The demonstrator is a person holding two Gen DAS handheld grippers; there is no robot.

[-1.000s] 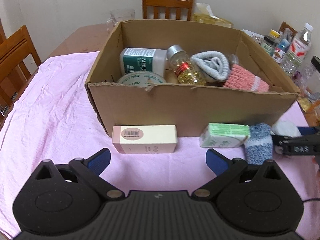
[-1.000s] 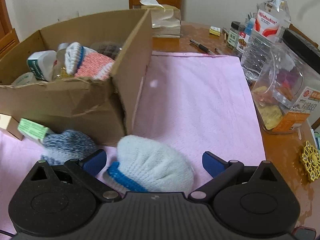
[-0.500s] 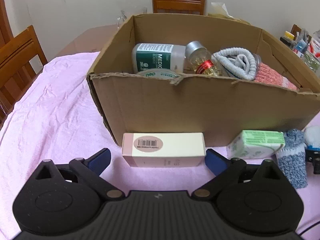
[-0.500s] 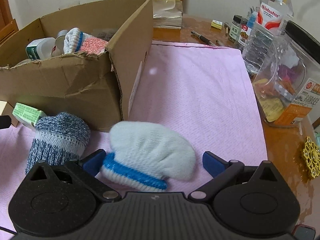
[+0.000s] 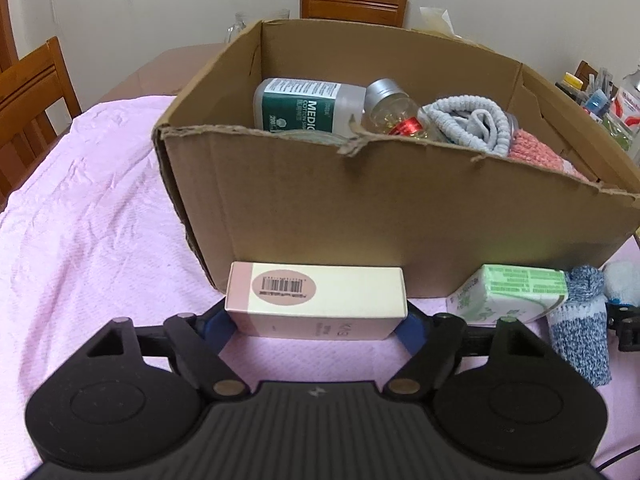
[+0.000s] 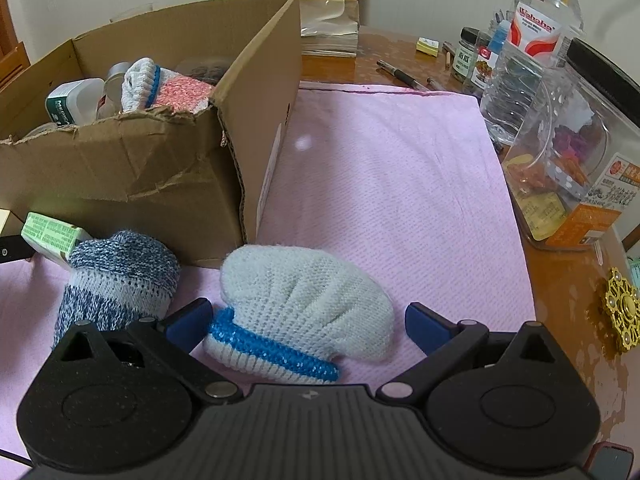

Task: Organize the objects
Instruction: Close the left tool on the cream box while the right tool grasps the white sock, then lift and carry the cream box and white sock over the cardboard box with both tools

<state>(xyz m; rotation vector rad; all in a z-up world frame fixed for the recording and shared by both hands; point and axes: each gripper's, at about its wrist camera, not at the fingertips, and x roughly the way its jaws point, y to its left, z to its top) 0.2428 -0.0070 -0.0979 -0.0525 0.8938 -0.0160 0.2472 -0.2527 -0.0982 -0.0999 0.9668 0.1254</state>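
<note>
My left tongs (image 5: 316, 322) have just been closing and now clamp the ends of the pink carton (image 5: 316, 300), which lies on the pink cloth (image 5: 92, 240) against the cardboard box (image 5: 380, 208). My right tongs (image 6: 308, 324) stand apart, the white sock with the blue band (image 6: 304, 316) lying between them, touching the left pad only.

Dim warm indoor light, soft shadows, fisheye bending and dark corners (both views), slightly soft focus throughout
</note>
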